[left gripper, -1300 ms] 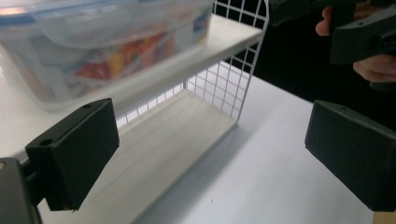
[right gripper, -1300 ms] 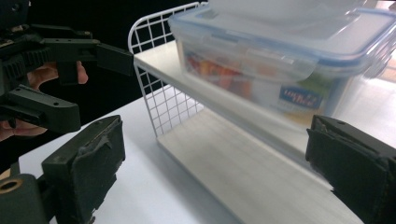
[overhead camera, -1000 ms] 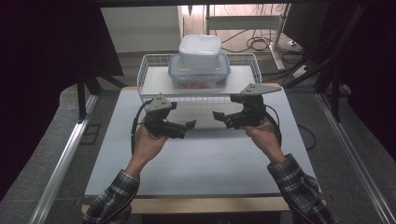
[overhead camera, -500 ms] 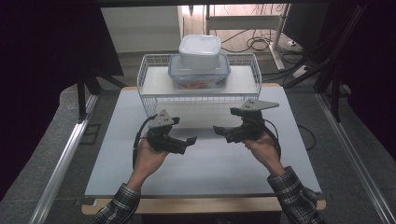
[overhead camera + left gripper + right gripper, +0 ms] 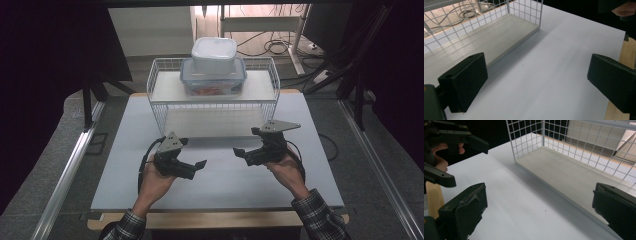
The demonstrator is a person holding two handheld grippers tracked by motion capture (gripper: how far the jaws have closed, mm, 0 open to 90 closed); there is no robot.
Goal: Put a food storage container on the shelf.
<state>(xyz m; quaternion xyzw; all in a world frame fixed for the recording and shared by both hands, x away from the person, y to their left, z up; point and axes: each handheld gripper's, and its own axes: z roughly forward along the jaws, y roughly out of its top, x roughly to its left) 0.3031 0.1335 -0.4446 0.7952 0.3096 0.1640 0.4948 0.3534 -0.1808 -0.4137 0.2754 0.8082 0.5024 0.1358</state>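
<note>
Just in front of the wire rack [image 5: 214, 107] I've got the left gripper [image 5: 196, 167] and right gripper [image 5: 241, 152] hovering over the table [image 5: 220, 185], jaws spread and empty, probably lining up for the stacked containers [image 5: 213, 70] on the rack's top shelf.

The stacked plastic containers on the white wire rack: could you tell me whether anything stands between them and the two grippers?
Nothing visible blocks the way. The left gripper and right gripper hover open over bare white table. The white wire rack's low rail fronts the stacked plastic containers, but they are open from above.
</note>
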